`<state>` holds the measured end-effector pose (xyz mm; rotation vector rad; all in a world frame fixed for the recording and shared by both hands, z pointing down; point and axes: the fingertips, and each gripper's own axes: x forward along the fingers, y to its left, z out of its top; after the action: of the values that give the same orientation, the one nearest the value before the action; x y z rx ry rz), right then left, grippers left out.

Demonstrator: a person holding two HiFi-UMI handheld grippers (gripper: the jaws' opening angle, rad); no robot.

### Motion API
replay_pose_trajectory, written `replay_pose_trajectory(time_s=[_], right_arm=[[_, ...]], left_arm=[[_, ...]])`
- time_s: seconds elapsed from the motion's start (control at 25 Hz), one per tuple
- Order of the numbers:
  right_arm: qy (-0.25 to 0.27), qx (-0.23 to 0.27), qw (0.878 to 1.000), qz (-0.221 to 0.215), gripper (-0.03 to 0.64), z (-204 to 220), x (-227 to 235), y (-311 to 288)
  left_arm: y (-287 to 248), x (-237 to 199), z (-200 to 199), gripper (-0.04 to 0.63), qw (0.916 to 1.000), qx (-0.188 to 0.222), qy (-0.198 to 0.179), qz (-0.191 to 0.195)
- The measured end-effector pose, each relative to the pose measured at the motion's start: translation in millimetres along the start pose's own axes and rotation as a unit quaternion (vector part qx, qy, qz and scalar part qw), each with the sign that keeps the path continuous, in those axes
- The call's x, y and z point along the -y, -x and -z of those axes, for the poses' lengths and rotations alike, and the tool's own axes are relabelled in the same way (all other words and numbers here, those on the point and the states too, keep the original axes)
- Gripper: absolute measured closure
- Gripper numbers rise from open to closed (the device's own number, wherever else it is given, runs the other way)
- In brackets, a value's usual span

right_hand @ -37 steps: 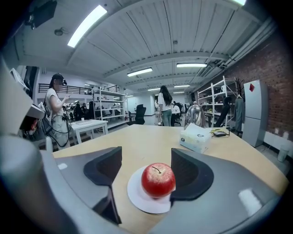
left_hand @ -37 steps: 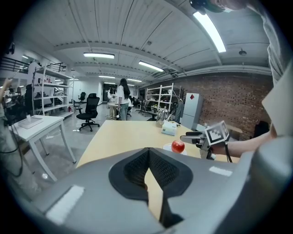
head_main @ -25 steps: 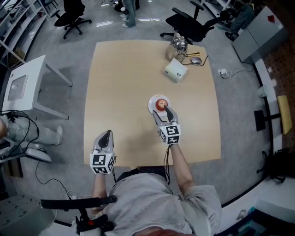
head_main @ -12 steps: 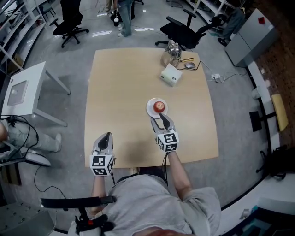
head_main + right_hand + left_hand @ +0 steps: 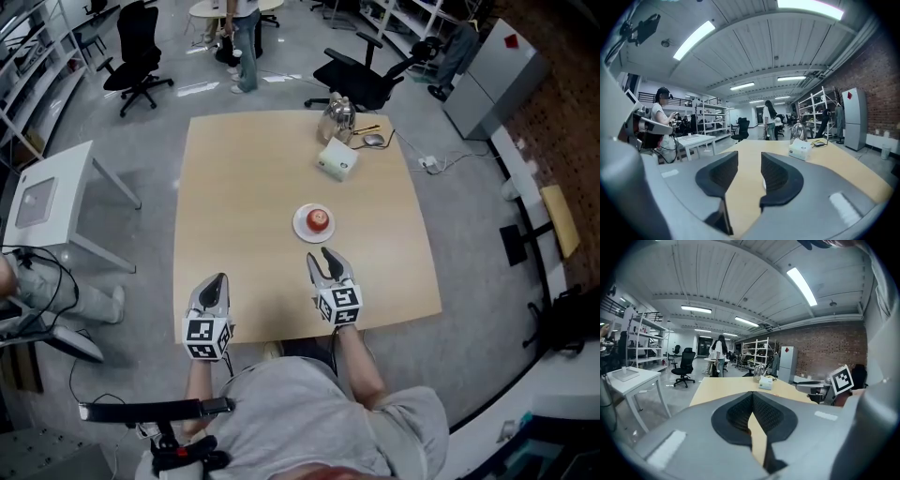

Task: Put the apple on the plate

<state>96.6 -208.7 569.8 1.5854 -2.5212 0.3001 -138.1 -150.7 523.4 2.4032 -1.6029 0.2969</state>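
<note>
The apple (image 5: 320, 219) sat on the small white plate (image 5: 302, 226) near the middle of the tan table (image 5: 244, 187), so the job looked done from my end. It rested about at the plate's centre with white rim showing all around it. The fruit was round and red, so I could read no long axis on it from the head view. It was too small there for me to tell which way its stem end faced.

My right gripper (image 5: 328, 264) hung over the table on my side of the plate, apart from it and pointing towards it. Its jaws had just been closing, yet the right gripper view showed a clear gap between the dark pads with only bare tabletop in it, so it was released and gripping nothing.

My left gripper (image 5: 214, 286) hovered at the near edge of the table, well apart from the plate and pointing out across the wood. In its own view the two pads met at their tips, clenched on nothing.

Towards the far edge stood a white tissue box (image 5: 337, 161). Beyond it were a shiny kettle (image 5: 336, 117) and a computer mouse (image 5: 374, 140), all well apart from the plate.
</note>
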Motion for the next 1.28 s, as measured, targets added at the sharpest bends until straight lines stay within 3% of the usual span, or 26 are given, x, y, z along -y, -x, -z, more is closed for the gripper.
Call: replay_pose_trajectory(time_s=[0.56,1.04,1.28], right_arm=[[0.006,0.015,1.0,0.022,0.504,-3,-20,61],[0.009,0.023,0.999,0.025,0.546,5,-35,79],[0.007,0.029,0.999,0.03,0.607,4,-37,91]], left_arm=[[41,7,8,0.575,0.9999,0.012,0.001,0.001],[52,4,13,0.575,0.9998,0.019,-0.007,0.0],[61,9,13,0.575,0.9997,0.022,-0.008,0.001]])
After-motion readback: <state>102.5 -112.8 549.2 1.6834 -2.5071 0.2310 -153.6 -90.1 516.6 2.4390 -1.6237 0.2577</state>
